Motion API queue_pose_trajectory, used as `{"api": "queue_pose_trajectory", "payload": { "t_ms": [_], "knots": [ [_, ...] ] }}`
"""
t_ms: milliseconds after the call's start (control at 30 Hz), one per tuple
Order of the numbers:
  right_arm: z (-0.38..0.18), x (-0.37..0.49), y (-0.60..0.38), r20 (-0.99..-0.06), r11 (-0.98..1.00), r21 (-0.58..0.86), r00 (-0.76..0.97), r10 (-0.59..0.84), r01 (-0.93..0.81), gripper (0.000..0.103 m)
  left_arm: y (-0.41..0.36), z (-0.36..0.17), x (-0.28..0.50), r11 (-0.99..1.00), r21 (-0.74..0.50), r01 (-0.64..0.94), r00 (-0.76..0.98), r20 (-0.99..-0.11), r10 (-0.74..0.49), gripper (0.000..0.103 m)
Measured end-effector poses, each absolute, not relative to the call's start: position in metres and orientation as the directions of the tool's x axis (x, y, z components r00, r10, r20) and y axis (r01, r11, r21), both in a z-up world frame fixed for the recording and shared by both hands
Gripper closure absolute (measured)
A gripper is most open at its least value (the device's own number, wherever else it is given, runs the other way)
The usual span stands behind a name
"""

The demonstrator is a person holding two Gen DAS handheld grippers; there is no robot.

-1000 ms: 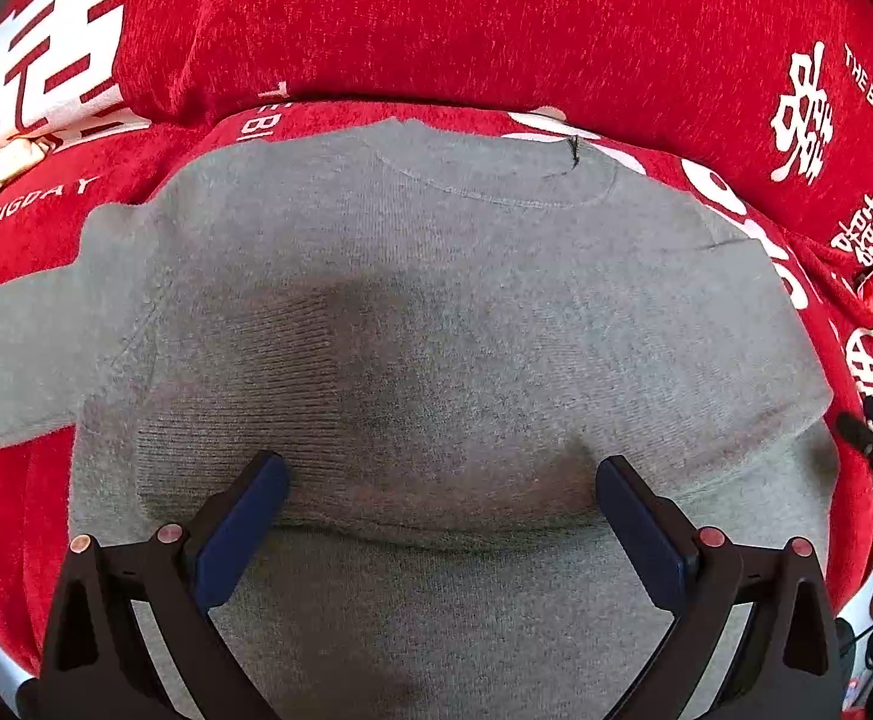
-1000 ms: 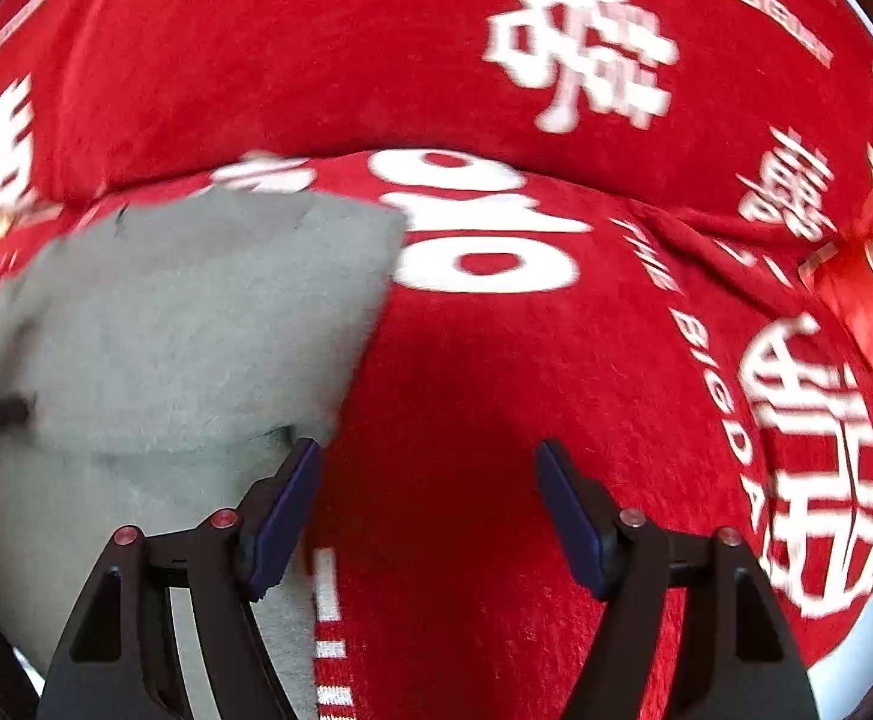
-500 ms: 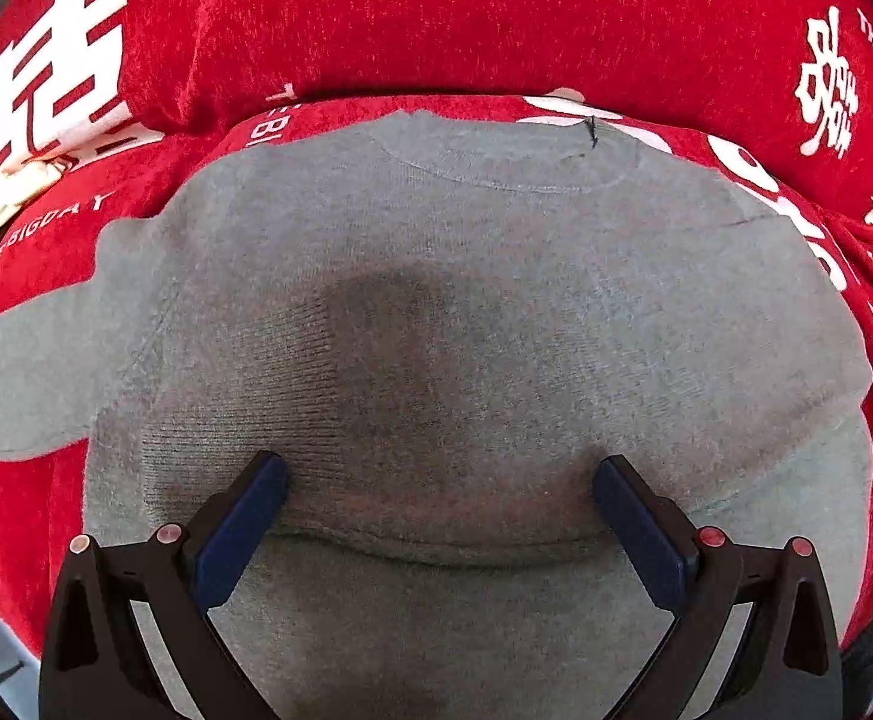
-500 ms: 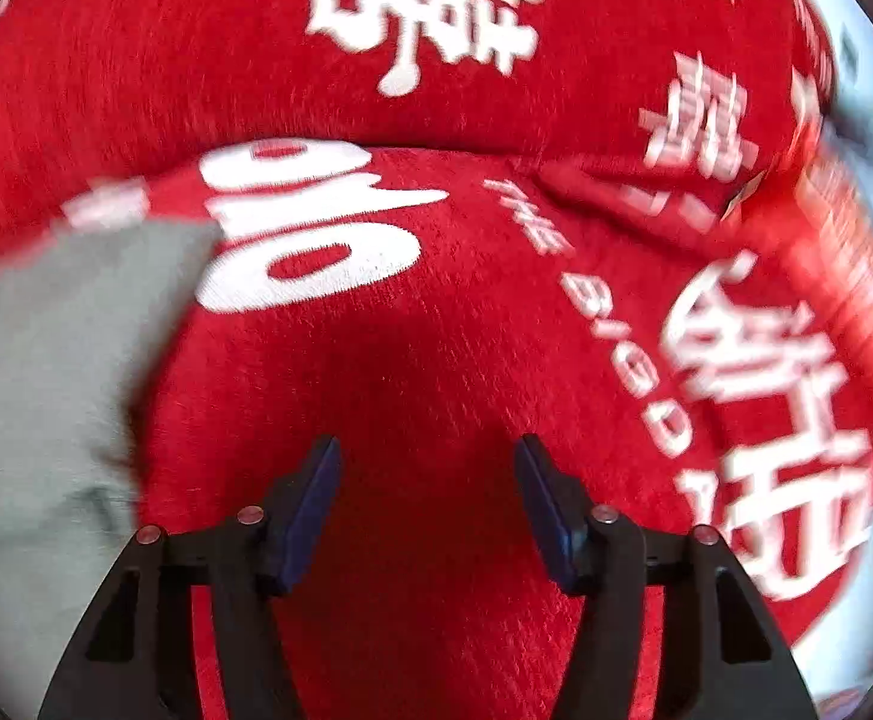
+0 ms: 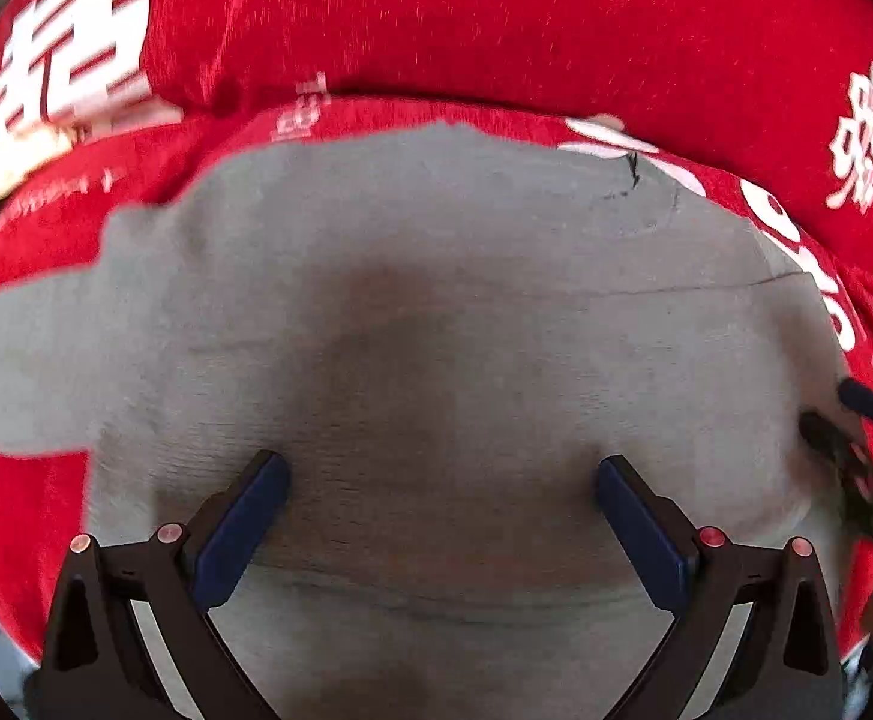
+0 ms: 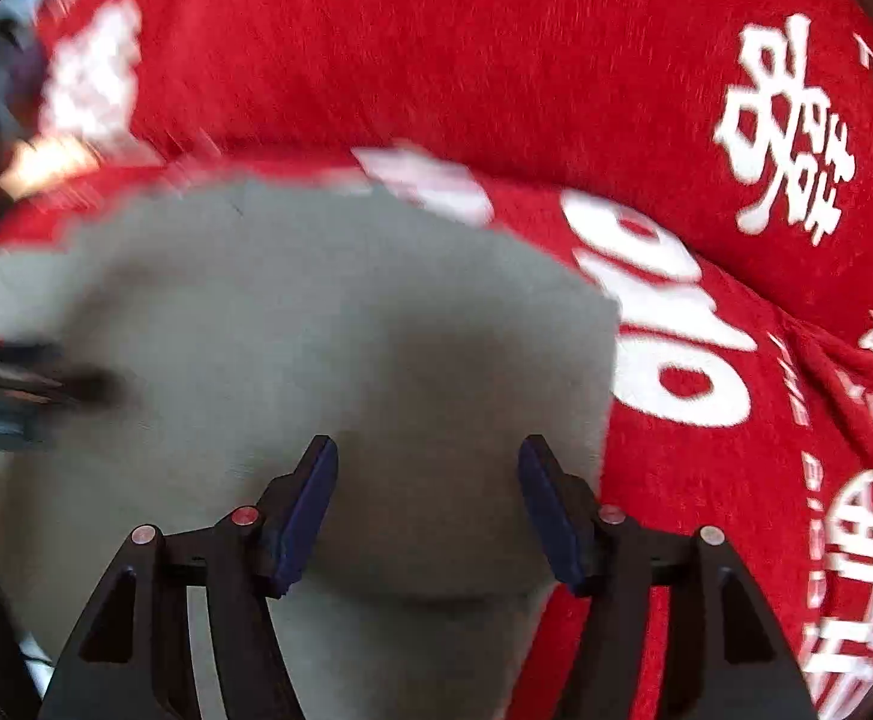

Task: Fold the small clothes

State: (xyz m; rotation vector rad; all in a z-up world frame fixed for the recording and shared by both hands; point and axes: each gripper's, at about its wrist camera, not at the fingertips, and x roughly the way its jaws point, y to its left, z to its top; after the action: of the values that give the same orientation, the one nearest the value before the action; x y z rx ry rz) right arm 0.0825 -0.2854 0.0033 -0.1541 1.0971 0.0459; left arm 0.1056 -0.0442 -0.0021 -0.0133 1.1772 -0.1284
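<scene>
So the left gripper (image 5: 439, 516) has its fingers (image 5: 238, 531) spread wide, nothing pinched between them, just hanging over the grey sweater (image 5: 436, 330) with the blue pads pointing down at the lower body of it. Can't tell if the tips actually touch the knit or sit a bit above it. There's a dark shadow on the fabric right between them.

The right gripper (image 6: 427, 498) is over the sweater's right edge. Its fingers (image 6: 310, 504) are partly apart and opening at this moment; only flat fabric lies under the gap, nothing gripped. The right-hand pad sits close to the sweater's side edge, with red cloth just past it.

The sweater lies flat on a red blanket (image 5: 496, 30) with big white characters and lettering printed on it. Collar is at the far side, with a little black thread or tag (image 5: 633, 171) near it. One sleeve sticks out to the left in the left wrist view, and the hem seems folded up, since there's a crease line across the bottom near the fingers.

From the left wrist view you can see the right gripper's tips poking in at the right edge, over the sweater's side. Both views are a bit blurry. Nothing else is lying on the sweater.
</scene>
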Motion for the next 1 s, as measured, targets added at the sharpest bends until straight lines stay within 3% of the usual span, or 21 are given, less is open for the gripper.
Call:
{"api": "queue_pose_trajectory", "payload": {
  "t_ms": [100, 267, 400, 500, 600, 633, 700, 833, 1000],
  "knots": [
    [0.01, 0.082, -0.328, -0.882, 0.998, 0.058, 0.47, 0.034, 0.035, 0.032, -0.026, 0.011, 0.095, 0.995, -0.065, 0.074, 0.405, -0.91, -0.089, 0.0],
    [0.043, 0.054, -0.383, -0.827, 0.981, 0.072, 0.561, -0.044, 0.182, 0.031, 0.008, 0.029, 0.09, 0.993, -0.118, -0.02, 0.462, -0.882, -0.095, 0.0],
    [0.055, 0.067, -0.358, -0.824, 0.991, 0.094, 0.566, 0.027, 0.091, 0.031, -0.018, 0.024, 0.105, 0.977, -0.211, -0.004, 0.424, -0.886, -0.19, 0.0],
    [0.045, 0.09, -0.309, -0.848, 0.997, 0.074, 0.525, 0.074, -0.022, 0.031, -0.055, 0.017, 0.106, 0.984, -0.157, 0.089, 0.414, -0.892, -0.18, 0.0],
    [0.017, 0.118, -0.27, -0.894, 0.996, 0.038, 0.442, 0.072, -0.085, 0.031, -0.061, 0.004, 0.115, 0.993, -0.078, 0.084, 0.407, -0.907, -0.105, 0.0],
    [0.008, 0.126, -0.266, -0.906, 0.997, 0.008, 0.422, 0.04, -0.077, 0.031, -0.056, -0.002, 0.119, 0.995, -0.074, 0.071, 0.399, -0.912, -0.096, 0.0],
    [-0.004, 0.146, -0.272, -0.906, 1.0, -0.013, 0.424, -0.009, -0.006, 0.02, -0.042, -0.005, 0.125, 0.997, -0.054, 0.053, 0.429, -0.9, -0.072, 0.0],
    [-0.001, 0.17, -0.293, -0.925, 0.986, 0.05, 0.381, -0.014, 0.157, 0.019, -0.019, 0.009, 0.128, 0.995, -0.103, 0.012, 0.425, -0.9, -0.098, 0.0],
    [0.031, 0.132, -0.259, -0.894, 0.991, 0.103, 0.446, 0.052, 0.091, 0.019, -0.005, 0.021, 0.103, 0.982, -0.19, -0.009, 0.447, -0.879, -0.166, 0.0]
  ]
}}
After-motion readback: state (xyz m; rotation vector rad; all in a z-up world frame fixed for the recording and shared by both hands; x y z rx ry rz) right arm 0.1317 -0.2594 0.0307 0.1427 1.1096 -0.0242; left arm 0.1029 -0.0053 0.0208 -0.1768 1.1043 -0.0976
